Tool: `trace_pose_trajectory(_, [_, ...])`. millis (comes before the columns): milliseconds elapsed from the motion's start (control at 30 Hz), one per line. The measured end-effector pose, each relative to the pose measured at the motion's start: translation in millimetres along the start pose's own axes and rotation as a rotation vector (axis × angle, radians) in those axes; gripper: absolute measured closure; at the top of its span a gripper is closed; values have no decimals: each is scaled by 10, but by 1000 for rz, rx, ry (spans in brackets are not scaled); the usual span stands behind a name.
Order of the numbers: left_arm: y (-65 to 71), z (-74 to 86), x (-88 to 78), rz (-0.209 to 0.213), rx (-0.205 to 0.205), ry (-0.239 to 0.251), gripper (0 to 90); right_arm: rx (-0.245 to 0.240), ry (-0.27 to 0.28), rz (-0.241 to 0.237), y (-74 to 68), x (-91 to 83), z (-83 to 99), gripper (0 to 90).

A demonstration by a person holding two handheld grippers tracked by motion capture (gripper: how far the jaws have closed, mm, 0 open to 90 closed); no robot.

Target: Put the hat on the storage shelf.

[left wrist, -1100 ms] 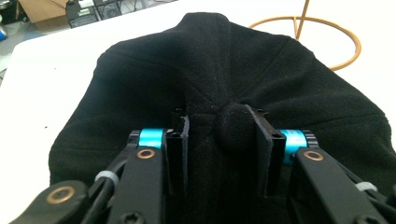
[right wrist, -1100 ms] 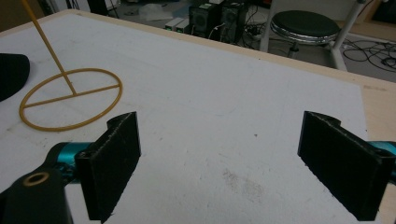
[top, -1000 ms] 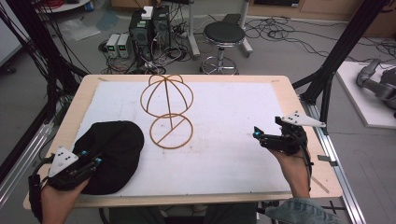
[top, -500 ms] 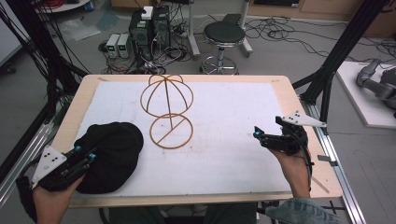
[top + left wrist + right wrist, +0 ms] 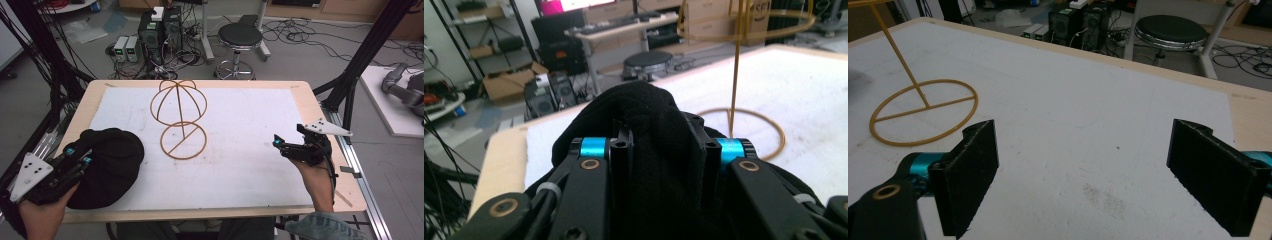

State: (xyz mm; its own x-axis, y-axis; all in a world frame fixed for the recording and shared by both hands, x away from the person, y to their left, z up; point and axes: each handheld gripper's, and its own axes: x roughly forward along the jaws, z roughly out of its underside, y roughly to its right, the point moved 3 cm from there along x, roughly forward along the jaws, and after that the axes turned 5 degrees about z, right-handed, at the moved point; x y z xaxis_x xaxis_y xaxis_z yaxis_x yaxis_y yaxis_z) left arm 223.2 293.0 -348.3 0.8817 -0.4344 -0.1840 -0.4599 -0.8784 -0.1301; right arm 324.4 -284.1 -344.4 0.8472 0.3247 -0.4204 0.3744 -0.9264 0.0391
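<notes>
Black cap [image 5: 107, 165] clenched in left tool [image 5: 77, 159] at table's near-left corner; right tool [image 5: 280, 145] spread, empty.

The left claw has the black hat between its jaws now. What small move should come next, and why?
Probably lift the black hat a little off the table. The left claw has its jaws closed on a fold of the fabric, and the rest of the hat lies on the mat. The gold wire stand stands apart from it, and the right claw is open and empty, free to help.
</notes>
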Motion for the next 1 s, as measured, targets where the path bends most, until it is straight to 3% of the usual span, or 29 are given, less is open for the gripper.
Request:
trace_pose_trajectory(267, [-79,-260,-115,-36,12,73,690,0,7,1,9,-19,-14,130])
trace_pose_trajectory(500, [-128,-446,-152,-51,41,93,690,5,11,2,20,-31,-24,130])
trace_pose_trajectory(1000, [-240,-1031,-126,-71,83,171,690,4,6,-6,-4,-7,-20,130])
